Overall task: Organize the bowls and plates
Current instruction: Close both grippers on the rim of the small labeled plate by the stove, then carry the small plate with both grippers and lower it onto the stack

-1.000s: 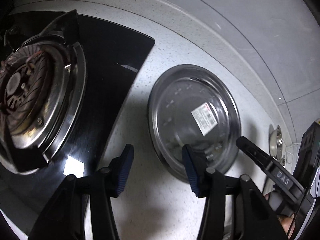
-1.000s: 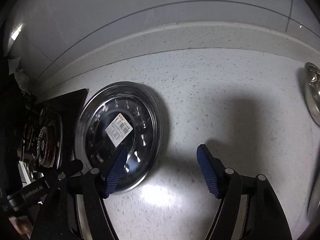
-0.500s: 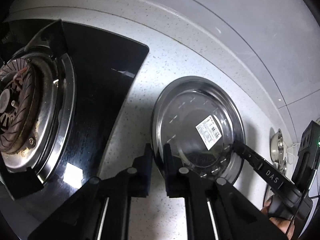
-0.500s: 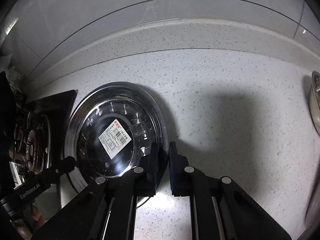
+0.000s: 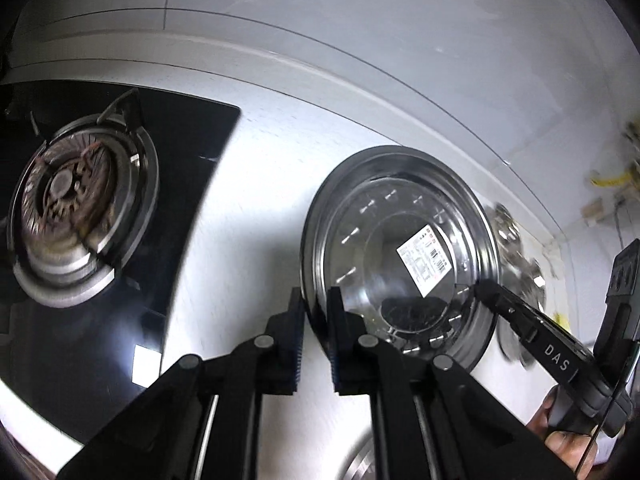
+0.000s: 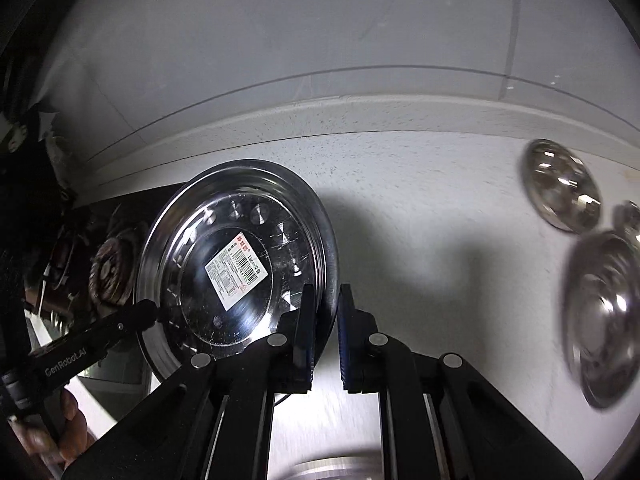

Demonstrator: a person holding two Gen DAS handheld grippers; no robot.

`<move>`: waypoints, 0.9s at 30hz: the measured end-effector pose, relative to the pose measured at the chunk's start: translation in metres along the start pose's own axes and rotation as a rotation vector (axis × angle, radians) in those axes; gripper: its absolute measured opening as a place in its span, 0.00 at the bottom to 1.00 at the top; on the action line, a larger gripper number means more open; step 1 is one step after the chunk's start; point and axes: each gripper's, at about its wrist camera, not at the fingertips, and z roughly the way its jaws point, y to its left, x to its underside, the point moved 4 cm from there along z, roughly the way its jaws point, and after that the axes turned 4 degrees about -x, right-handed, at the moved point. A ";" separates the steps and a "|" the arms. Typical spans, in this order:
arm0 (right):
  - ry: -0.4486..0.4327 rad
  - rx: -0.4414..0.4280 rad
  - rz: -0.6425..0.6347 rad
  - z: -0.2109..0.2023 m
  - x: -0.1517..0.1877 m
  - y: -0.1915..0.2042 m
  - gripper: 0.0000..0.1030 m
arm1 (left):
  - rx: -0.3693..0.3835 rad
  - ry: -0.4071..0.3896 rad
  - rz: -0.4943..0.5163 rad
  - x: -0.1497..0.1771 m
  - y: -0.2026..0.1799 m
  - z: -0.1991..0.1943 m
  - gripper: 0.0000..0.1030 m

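Note:
A round steel plate (image 5: 400, 252) with a white barcode sticker is held off the speckled counter, tilted. My left gripper (image 5: 316, 320) is shut on the plate's left rim. My right gripper (image 6: 324, 328) is shut on the plate's (image 6: 240, 264) right rim. Each gripper shows in the other's view, clamped on the opposite edge. Several steel bowls (image 6: 600, 320) lie on the counter at the right, blurred; one smaller bowl (image 6: 560, 184) sits further back.
A black glass hob with a gas burner (image 5: 76, 200) lies to the left. A tiled wall and raised counter lip (image 6: 360, 120) run along the back. Another steel rim (image 6: 332, 468) shows at the bottom edge, below the grippers.
Both grippers closed on the plate's opposite rims, then lifted it off the counter together. The view has tilted up and the bowls at the right have come into sight.

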 end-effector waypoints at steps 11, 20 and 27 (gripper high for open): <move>-0.045 0.038 0.045 -0.116 0.114 -0.043 0.09 | 0.083 0.066 0.187 0.124 -0.049 -0.053 0.11; 0.012 0.058 0.143 -0.133 0.185 -0.076 0.10 | 0.070 0.120 0.290 0.187 -0.081 -0.042 0.11; 0.068 0.072 0.177 -0.119 0.215 -0.097 0.10 | 0.026 0.184 0.316 0.209 -0.083 -0.006 0.11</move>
